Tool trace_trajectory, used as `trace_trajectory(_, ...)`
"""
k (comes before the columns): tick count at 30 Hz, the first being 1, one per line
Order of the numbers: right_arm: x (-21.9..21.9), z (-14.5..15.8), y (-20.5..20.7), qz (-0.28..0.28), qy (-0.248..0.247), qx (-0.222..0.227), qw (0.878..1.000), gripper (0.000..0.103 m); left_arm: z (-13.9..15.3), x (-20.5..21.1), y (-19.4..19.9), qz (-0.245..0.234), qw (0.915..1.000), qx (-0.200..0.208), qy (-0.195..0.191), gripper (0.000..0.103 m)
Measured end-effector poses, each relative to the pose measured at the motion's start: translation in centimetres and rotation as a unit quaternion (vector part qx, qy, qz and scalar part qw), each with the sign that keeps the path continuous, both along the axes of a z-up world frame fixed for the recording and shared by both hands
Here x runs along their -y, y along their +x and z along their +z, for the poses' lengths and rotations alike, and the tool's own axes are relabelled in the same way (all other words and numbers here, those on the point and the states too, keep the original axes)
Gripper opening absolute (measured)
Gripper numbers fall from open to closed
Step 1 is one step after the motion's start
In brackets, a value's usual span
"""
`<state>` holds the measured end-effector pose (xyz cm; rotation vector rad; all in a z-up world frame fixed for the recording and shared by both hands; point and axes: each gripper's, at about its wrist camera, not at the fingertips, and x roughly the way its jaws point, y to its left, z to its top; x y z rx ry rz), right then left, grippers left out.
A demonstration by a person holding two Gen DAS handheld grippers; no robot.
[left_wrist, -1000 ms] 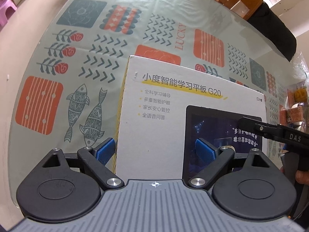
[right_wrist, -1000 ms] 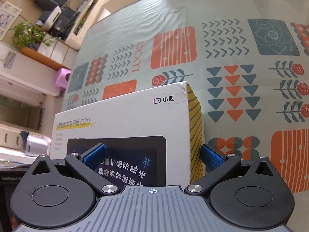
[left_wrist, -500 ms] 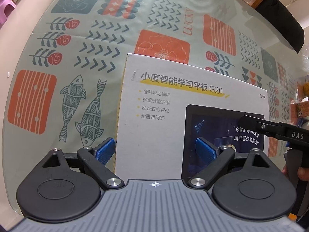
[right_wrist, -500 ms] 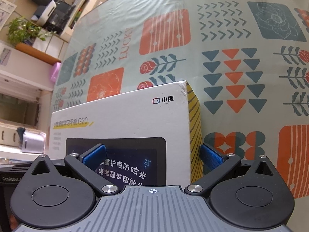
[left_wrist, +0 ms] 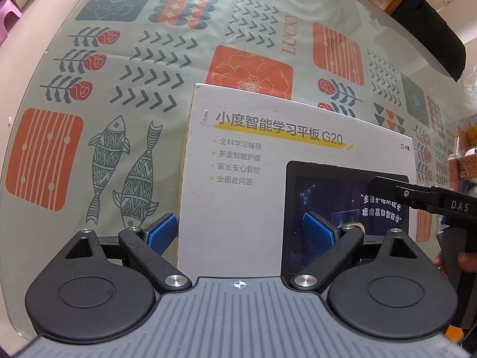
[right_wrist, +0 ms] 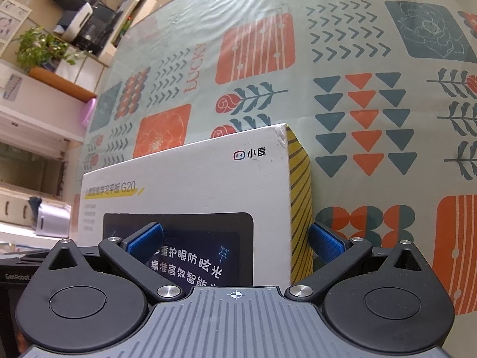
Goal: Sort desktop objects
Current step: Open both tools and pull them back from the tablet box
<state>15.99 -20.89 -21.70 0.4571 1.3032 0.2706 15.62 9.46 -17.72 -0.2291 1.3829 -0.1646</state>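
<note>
A white tablet box (left_wrist: 256, 185) with a yellow striped side and a printed dark screen is held flat above the patterned table. My left gripper (left_wrist: 238, 232) is shut on the box's left end, one blue pad below its edge and one on top. My right gripper (right_wrist: 235, 244) is shut on the box (right_wrist: 193, 185) at its right end, one pad on top, the other (right_wrist: 326, 244) against the striped side. The right gripper's black finger (left_wrist: 417, 197) shows in the left wrist view over the printed screen.
The table (left_wrist: 149, 68) carries a glass-covered cloth with orange and teal patterns. A wooden chair with a black cloth (left_wrist: 429, 21) stands at the far edge. Snack packets (left_wrist: 462, 161) lie at the right. Cabinets and a plant (right_wrist: 38, 47) stand beyond the table's left side.
Both grippers and the box have moved together over the table; more of the pattern beyond the box shows now. The grip on the box is unchanged.
</note>
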Motion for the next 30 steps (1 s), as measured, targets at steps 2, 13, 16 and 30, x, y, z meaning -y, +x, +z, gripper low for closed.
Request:
trace_trajectory(2, 0.1, 0.1, -0.2, -0.005, 0.000, 0.004, 1.000, 0.103, 0.1, 0.0, -0.3, 0.003, 1.0000, 0.007, 0.000, 0.103)
trace_trajectory(13, -2.6, 6.3, -5.8, -0.023, -0.063, 0.121, 0.990, 0.103, 5.4, -0.8, -3.9, 0.029, 0.9975, 0.063, -0.017, 0.103)
trace_trajectory(16, -3.8, 8.3, -8.0, -0.015, -0.075, 0.148, 0.986, 0.103, 7.3, 0.1, -5.8, 0.014, 0.9963, 0.085, -0.007, 0.103)
trace_trajectory(30, -5.4, 16.0, -16.8, -0.124, -0.260, 0.210, 0.934, 0.103, 14.5, 3.6, -14.1, -0.016, 0.9697, 0.207, 0.129, 0.103)
